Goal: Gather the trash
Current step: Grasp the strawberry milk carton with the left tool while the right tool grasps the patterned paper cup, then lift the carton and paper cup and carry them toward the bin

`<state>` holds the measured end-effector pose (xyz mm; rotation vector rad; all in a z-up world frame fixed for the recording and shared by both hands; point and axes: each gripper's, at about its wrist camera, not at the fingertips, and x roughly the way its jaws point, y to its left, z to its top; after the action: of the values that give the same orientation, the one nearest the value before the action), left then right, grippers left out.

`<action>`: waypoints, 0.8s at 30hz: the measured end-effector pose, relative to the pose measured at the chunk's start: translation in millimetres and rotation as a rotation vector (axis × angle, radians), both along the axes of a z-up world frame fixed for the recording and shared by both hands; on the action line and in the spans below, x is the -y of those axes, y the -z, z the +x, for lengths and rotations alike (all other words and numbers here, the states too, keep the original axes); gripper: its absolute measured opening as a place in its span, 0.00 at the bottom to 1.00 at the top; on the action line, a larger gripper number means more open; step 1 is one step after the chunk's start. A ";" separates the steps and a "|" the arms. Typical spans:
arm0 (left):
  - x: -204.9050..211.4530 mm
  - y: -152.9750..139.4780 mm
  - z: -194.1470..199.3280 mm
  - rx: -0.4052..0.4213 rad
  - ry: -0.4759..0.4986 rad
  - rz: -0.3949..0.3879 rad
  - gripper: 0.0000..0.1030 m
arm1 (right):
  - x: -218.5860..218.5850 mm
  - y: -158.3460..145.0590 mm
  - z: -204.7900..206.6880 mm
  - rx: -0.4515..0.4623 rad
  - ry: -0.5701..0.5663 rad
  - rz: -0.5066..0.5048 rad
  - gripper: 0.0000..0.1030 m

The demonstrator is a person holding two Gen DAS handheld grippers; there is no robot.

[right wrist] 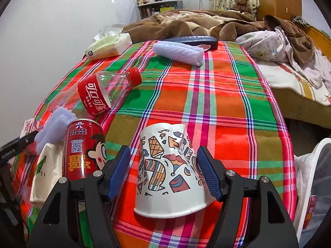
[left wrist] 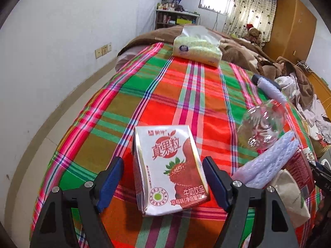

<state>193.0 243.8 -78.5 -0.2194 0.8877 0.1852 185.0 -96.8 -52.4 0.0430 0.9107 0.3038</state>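
Upturned paper cup [right wrist: 169, 171] near cloth edge [right wrist: 289, 165]

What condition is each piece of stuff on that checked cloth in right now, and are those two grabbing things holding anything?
Milk carton: upright, between the left tool's open jaws, not gripped.
Paper cup: upside down, dented at its top, between the right tool's open jaws, not gripped.
Cola bottle: lying on its side, capped, empty.
Red can: standing upright.
Tissue pack: opened, lying flat.
Foam net: lying flat.
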 end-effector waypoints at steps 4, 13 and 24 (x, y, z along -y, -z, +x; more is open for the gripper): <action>-1.3 -0.2 -1.3 0.008 -0.006 -0.009 0.67 | -2.1 -0.2 -1.7 0.003 -0.014 -0.001 0.66; 2.3 -1.4 -3.8 0.008 0.002 -0.007 0.60 | -1.0 -3.2 -4.8 0.016 -0.009 0.005 0.48; 11.6 -10.0 -12.7 0.032 0.021 -0.022 0.57 | 2.8 -7.3 -10.3 0.033 -0.002 0.029 0.40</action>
<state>180.3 232.1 -68.5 -0.2331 0.8600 0.1520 174.7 -99.7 -45.1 0.0633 0.8738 0.3190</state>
